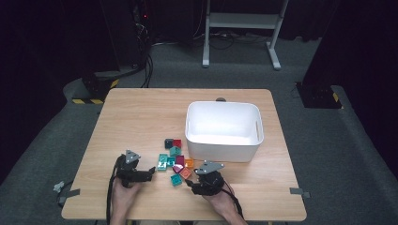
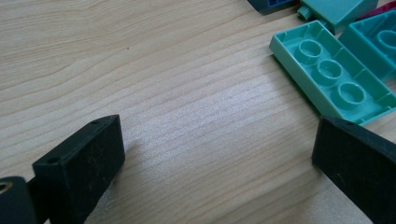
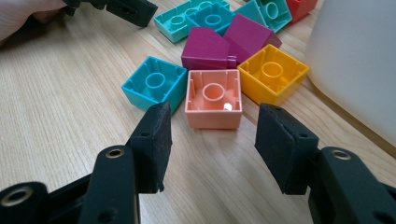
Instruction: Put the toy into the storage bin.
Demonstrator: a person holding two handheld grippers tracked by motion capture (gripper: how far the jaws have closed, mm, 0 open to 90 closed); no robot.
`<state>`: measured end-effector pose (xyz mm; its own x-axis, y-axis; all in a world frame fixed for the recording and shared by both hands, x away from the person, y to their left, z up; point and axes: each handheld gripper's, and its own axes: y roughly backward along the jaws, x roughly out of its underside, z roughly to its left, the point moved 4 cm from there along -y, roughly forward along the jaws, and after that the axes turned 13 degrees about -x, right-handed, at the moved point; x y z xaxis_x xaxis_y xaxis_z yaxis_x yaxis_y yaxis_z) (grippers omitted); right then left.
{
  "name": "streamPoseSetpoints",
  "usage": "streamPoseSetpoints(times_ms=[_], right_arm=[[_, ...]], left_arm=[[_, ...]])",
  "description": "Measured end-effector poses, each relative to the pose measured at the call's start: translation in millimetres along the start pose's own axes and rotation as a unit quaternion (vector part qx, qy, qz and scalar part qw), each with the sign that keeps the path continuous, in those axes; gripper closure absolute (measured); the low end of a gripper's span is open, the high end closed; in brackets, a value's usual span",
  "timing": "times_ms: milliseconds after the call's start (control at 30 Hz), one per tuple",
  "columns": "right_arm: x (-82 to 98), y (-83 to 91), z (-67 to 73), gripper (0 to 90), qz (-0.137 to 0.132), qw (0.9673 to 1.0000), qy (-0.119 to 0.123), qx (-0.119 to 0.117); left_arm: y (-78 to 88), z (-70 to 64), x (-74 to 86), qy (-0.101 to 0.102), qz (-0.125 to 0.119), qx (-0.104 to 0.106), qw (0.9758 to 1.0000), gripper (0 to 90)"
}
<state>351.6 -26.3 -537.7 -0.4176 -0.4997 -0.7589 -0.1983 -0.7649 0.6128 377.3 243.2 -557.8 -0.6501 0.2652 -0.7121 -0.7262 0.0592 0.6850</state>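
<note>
A wooden table [image 1: 141,117] carries a white bin [image 1: 223,131] and, just in front of it, a loose cluster of toy bricks [image 1: 174,161]. The right gripper [image 3: 212,140] lies low over the tabletop with its jaws parted; a salmon-pink brick [image 3: 214,99], hollow side up, sits on the wood just beyond the pads, not between them and not touched. Beside that brick lie a turquoise brick [image 3: 155,86] on one side and a yellow brick [image 3: 272,73] on the other, the yellow one near the bin wall; a magenta brick [image 3: 208,46] lies just behind. The left gripper [image 2: 217,149] rests near the cluster with its jaws spread wide over bare wood, holding nothing; a long mint-green brick [image 2: 331,81], underside up, lies just beyond one jaw.
</note>
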Motion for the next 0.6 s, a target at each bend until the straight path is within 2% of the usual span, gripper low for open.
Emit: streamPoseSetpoints(times_ms=[600], right_arm=[[-9.5, -14.5, -2.4, 49.9, 0.017, 0.9999, 0.0, 0.0]], left_arm=[[0.0, -0.1, 0.0, 0.0, 0.0, 0.0, 1.0, 2.6]])
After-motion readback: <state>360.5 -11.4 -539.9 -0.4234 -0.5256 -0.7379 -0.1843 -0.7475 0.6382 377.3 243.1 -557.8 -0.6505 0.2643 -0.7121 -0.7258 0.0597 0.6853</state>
